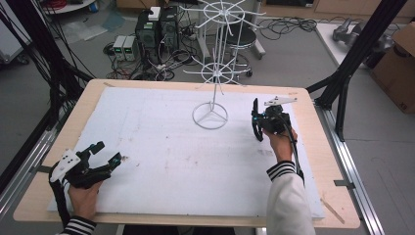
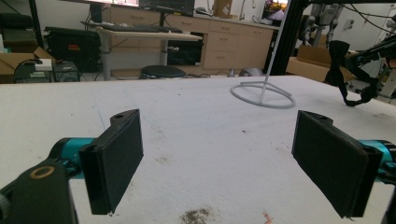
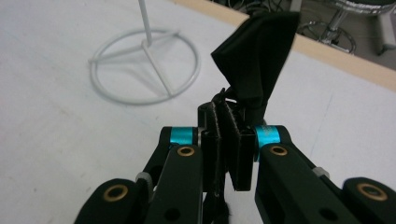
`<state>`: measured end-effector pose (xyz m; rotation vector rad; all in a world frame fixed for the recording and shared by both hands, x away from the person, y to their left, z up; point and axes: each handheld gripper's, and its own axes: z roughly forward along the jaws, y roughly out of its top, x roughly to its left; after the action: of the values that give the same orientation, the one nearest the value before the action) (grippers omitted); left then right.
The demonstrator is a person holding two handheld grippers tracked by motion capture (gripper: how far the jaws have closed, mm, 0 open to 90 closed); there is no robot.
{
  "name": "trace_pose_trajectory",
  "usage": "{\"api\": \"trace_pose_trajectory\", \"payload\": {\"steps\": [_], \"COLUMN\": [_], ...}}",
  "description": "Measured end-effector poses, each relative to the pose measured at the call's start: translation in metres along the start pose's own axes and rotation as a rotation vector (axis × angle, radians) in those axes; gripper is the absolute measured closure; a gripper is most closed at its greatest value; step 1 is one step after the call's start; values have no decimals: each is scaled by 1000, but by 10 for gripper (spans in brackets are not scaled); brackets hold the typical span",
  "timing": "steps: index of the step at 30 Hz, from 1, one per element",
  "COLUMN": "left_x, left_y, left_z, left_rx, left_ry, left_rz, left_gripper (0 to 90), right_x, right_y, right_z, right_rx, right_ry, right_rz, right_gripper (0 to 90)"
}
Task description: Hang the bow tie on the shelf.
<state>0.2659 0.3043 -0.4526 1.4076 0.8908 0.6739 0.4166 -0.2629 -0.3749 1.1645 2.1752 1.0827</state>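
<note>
In the high view, the right gripper (image 1: 255,122) is sitting right of centre, just beside the ring base of the white wire rack (image 1: 210,116), whose pole is rising toward the top of the frame. A black bow tie (image 1: 255,108) is standing between its jaws, one wing poking up above them and a thin strap hanging below. The right gripper view is showing the same grip close up: the right gripper (image 3: 227,140) is clamped tight on the bow tie (image 3: 256,56), its jaws pressed together on the middle of the fabric, while the folded wing is fanning upward toward the upper right of the frame and the rack's ring base (image 3: 144,65) is lying at the upper left. The left gripper (image 1: 106,151) is resting at the lower left of the high view on the white foam sheet (image 1: 161,161) that is covering the wooden table (image 1: 313,127), well apart from the bow tie. In the left gripper view, the left gripper (image 2: 217,163) is spread wide with nothing between its jaws, only bare sheet, and the bow tie (image 2: 337,60) is hanging far off at the upper right of that frame.
</note>
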Motion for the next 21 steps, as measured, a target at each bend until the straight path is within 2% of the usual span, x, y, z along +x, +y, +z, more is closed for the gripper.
{"api": "trace_pose_trajectory", "payload": {"steps": [3,4,5,7,13,16,21], "left_x": [0,0,0,0,0,0,0], "left_y": [0,0,0,0,0,0,0], "left_z": [0,0,0,0,0,0,0], "left_rx": [1,0,1,0,0,0,0], "left_ry": [0,0,0,1,1,1,2], "left_rz": [0,-1,-1,0,0,1,2], "left_gripper": [168,168,168,168,168,168,168], "right_x": [0,0,0,0,2,4,3], "right_y": [2,2,3,5,8,10,11], "right_z": [-4,-4,-6,-11,-19,-27,-34], "right_rx": [-48,-48,-64,-112,-167,-218,-236], "right_ry": [3,3,-1,4,-7,-17,-37], "right_rz": [11,11,5,26,24,25,30], "right_gripper": [851,851,851,851,851,851,850]}}
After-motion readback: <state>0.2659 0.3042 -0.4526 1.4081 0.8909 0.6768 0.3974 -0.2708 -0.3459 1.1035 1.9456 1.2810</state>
